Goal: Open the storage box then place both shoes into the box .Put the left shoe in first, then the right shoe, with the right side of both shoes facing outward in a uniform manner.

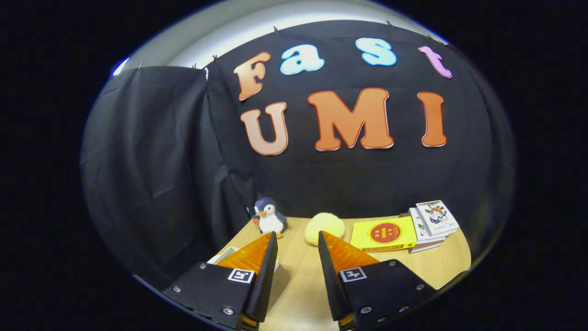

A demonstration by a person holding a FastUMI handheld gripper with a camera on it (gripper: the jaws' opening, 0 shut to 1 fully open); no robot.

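Your tongs [297,241] hang spread above the wooden counter [298,285], nothing between their orange-faced fingers [248,255]. Under the left finger a pale flat thing [224,253] pokes out (too hidden to name; I cannot tell if it is the storage box). Just beyond the right fingertip sits a yellow round lump [325,227]. Toward the far edge stand a toy penguin [269,217], a yellow book [384,233] and a stack of booklets [434,223] at the far right corner.
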